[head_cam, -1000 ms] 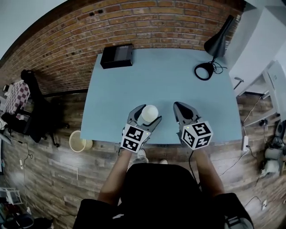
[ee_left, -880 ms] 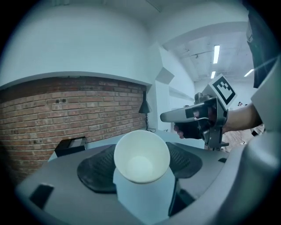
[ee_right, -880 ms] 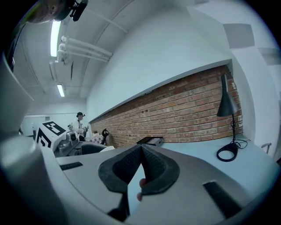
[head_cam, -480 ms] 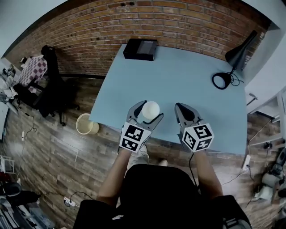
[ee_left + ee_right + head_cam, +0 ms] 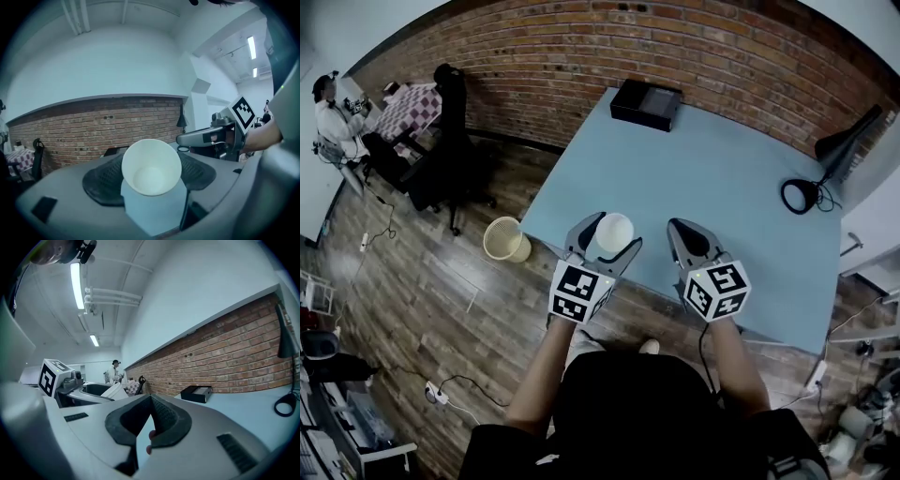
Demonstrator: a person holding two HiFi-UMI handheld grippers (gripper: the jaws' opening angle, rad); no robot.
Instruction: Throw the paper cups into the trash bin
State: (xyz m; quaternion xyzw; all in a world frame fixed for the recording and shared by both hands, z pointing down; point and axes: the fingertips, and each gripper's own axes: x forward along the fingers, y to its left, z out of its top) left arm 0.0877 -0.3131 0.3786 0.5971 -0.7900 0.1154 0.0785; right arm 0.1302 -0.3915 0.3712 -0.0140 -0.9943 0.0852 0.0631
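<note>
The paper cup (image 5: 151, 166) sits clamped between the two pads of the left tongs (image 5: 610, 236), which stand fairly wide to fit it. It is white and empty, and its open mouth is tipped back toward the person. In the head view it is held in the air above the near left part of the pale blue bench (image 5: 722, 169), close to the edge.

The right tongs (image 5: 682, 228) are level with the left ones and just beside them. Their tips are closed together, with nothing gripped.

The trash bin (image 5: 503, 238), a pale round one, stands on the wood floor (image 5: 422, 309) just off the bench's left side, well apart from the cup.

At the far end of the bench lies a black box (image 5: 647, 103). A black desk lamp (image 5: 842, 148) stands at the right end.

Behind the bench is a brick wall (image 5: 581, 47). A dark office chair (image 5: 441, 159) stands near it, and a person (image 5: 333, 103) sits at the far left.
</note>
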